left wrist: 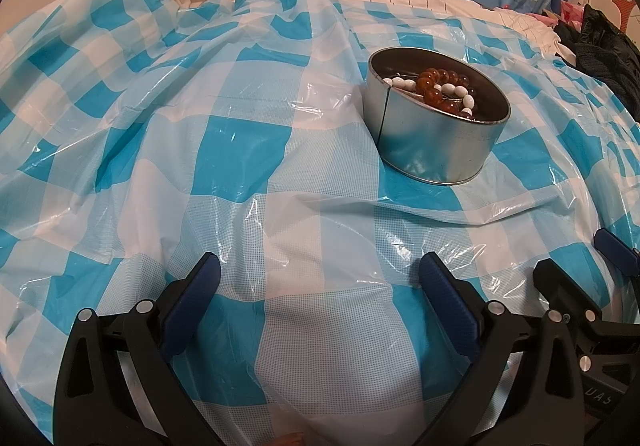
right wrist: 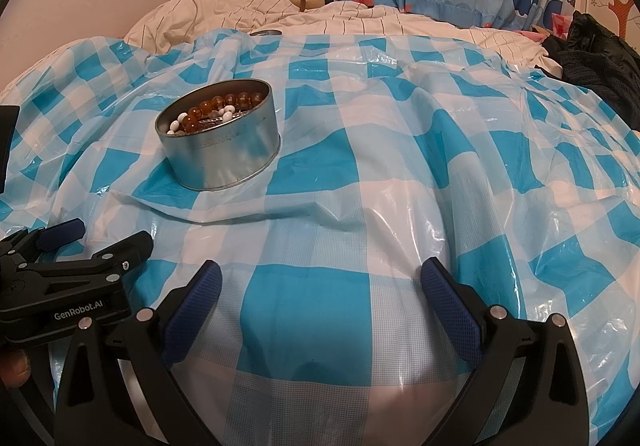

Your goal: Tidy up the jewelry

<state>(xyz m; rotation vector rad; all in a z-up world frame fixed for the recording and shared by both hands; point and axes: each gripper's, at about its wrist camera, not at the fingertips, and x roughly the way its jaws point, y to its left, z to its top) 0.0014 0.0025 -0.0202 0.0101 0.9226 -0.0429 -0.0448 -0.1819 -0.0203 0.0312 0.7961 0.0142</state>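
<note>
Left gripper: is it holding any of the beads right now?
No. The left gripper is open with only the checked cloth between its fingers; the beads lie in the tin.

tin (left wrist: 432,141) bottom hidden under beads (left wrist: 436,85); dark clothes (right wrist: 600,57) cut by edge.

I read "GenRobot.AI" in white on the black body of the left gripper (right wrist: 94,246), at the near left of my right wrist view; the letters "UAS" show on the right gripper (left wrist: 576,258), near right.
</note>
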